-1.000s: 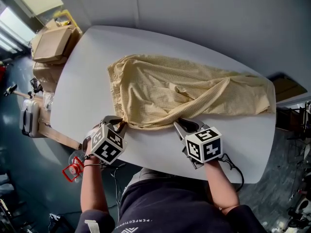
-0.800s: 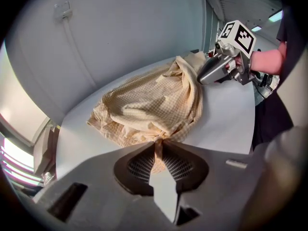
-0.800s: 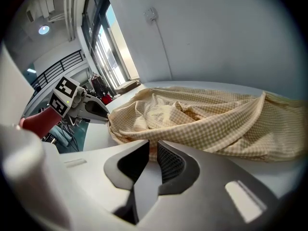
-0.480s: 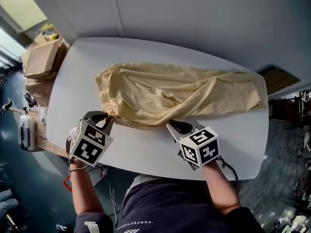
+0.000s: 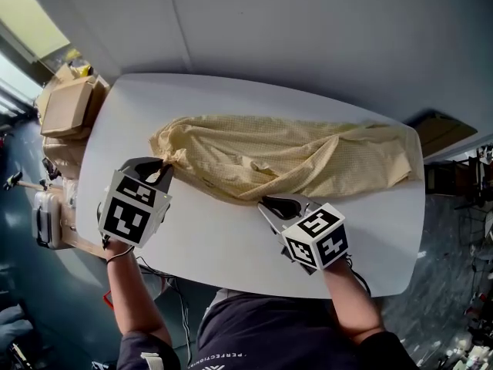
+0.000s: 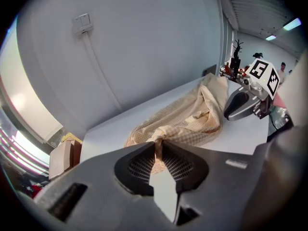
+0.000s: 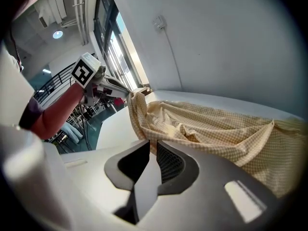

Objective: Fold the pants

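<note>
Head cam is looking steeply down at table (image 5: pixel 231 245) from near edge. Left gripper (image 5: pixel 163 169) and right gripper (image 5: pixel 267 203) cams are sitting right behind jaws, facing wall (image 5: pixel 308 37), each catching the other; all sharing pants (image 5: pixel 293 156).

A white, round-cornered table (image 5: pixel 231 245) stands against a plain grey wall (image 5: pixel 308 37). Cardboard boxes (image 5: pixel 65 102) are stacked just off its left end, over a dark floor (image 5: pixel 31 284). A small wall plate (image 6: pixel 82 23) feeds a cable downward. Tall windows (image 7: pixel 120 52) let in daylight.
</note>
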Motion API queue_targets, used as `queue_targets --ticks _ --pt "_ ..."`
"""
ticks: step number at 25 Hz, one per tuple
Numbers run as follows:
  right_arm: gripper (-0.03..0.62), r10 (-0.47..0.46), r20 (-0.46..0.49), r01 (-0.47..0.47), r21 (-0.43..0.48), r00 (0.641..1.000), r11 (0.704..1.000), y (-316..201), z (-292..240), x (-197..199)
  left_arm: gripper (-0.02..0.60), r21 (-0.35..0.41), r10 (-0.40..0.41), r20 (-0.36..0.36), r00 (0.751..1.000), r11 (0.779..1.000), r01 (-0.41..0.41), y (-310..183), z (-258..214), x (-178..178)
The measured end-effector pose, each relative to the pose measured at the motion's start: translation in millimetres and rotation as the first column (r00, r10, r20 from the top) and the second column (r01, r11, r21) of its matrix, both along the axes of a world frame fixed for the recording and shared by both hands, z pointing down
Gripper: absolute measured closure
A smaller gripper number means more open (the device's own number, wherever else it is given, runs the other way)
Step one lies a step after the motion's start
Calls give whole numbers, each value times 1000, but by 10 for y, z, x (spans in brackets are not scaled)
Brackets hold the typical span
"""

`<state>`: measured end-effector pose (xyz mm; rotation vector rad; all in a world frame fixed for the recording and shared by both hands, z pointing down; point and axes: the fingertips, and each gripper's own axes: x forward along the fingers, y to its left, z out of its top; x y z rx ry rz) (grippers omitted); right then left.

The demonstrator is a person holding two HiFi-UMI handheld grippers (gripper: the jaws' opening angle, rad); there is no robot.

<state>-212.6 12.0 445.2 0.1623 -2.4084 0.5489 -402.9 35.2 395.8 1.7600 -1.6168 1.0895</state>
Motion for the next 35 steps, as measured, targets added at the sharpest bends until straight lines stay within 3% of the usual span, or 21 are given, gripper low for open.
queue_targets --ticks 8,14,23,27,31,35 --pt "553 -17 -8 18 11 1000 1000 -180 -6 -168 531 68 -111 -46 993 991 114 -337 -112 -330" --pt "556 -3 -25 3 22 1000 1000 -382 64 -293 531 101 -203 -100 974 972 213 -608 -21 -740" --pt "563 31 -53 -29 29 998 999 -596 178 -360 529 -78 -326 -58 943 944 321 -705 682 -1203" --pt "563 60 -45 -59 38 997 998 -686 186 -317 522 -143 -281 12 960 949 280 -653 907 -1219" --pt "545 123 -31 -121 55 992 991 -927 146 -213 496 -52 -287 -26 958 957 285 -704 818 -1232" --pt "534 155 -33 -153 61 987 986 -1134 142 -97 470 52 -335 -34 942 940 337 -650 572 -1342"
